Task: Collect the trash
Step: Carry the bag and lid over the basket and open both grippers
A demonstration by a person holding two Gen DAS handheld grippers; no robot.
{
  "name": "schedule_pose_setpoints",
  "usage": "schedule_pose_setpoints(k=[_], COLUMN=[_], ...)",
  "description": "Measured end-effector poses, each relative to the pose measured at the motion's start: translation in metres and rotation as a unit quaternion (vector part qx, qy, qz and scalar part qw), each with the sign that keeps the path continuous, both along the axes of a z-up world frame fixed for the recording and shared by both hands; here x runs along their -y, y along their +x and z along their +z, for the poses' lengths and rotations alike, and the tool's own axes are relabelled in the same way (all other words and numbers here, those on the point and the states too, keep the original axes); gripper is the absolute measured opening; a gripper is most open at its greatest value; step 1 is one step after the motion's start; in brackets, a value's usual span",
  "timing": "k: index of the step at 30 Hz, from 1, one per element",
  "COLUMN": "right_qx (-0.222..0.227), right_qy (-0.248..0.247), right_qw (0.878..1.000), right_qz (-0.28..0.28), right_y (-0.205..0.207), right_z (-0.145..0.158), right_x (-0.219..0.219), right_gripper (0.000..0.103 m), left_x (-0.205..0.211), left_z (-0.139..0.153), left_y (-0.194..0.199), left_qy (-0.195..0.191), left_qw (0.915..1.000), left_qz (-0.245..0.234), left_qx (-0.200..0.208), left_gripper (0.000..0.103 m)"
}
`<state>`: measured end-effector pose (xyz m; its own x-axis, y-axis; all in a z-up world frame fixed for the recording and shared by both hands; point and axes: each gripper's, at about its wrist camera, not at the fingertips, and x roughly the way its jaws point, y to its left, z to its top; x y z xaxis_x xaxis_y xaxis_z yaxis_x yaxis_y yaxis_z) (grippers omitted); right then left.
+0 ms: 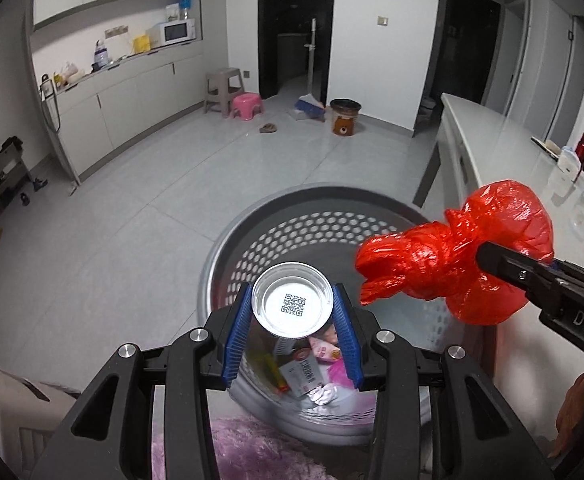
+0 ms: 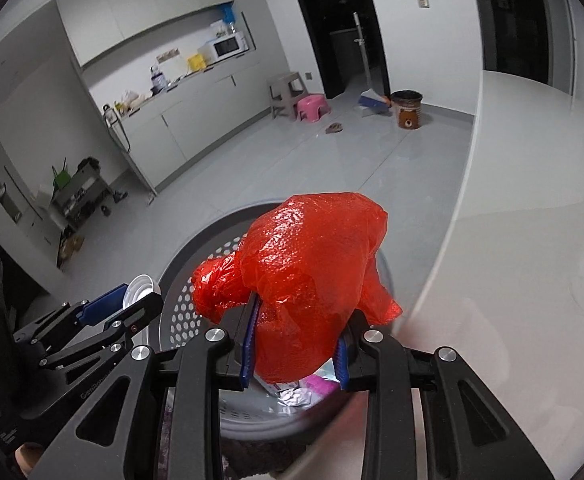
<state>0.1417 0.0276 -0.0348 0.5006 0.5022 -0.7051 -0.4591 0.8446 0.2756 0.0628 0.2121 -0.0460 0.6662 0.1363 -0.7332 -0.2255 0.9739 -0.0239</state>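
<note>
Held a clear plastic cup [image 1: 292,300] pinched in the left gripper [image 1: 292,312] and a crumpled red plastic bag [image 2: 312,280] clamped in the right gripper [image 2: 296,352], both hiding most of the perforated grey bin [image 1: 312,224] and its blurred litter.

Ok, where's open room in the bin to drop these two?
The perforated bin has bare wall and open mouth on its far side, beyond the clear cup. Its floor is crowded with wrappers. The red bag covers the right half.
</note>
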Motion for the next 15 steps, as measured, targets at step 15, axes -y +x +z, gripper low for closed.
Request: schedule_pose_setpoints(k=[15], right_qx=[-0.012], right_qy=[0.01], right_qw=[1.0], right_qz=[-0.003], right_y=[0.008], right_z=[-0.004], right_x=[0.001], right_gripper=[0.056], left_x=[-0.009], left_z=[-0.008], left_y=[-0.013], left_qy=[-0.003], left_qw=[0.9996], left_qz=[0.028], left_qx=[-0.004], left_gripper=[0.071])
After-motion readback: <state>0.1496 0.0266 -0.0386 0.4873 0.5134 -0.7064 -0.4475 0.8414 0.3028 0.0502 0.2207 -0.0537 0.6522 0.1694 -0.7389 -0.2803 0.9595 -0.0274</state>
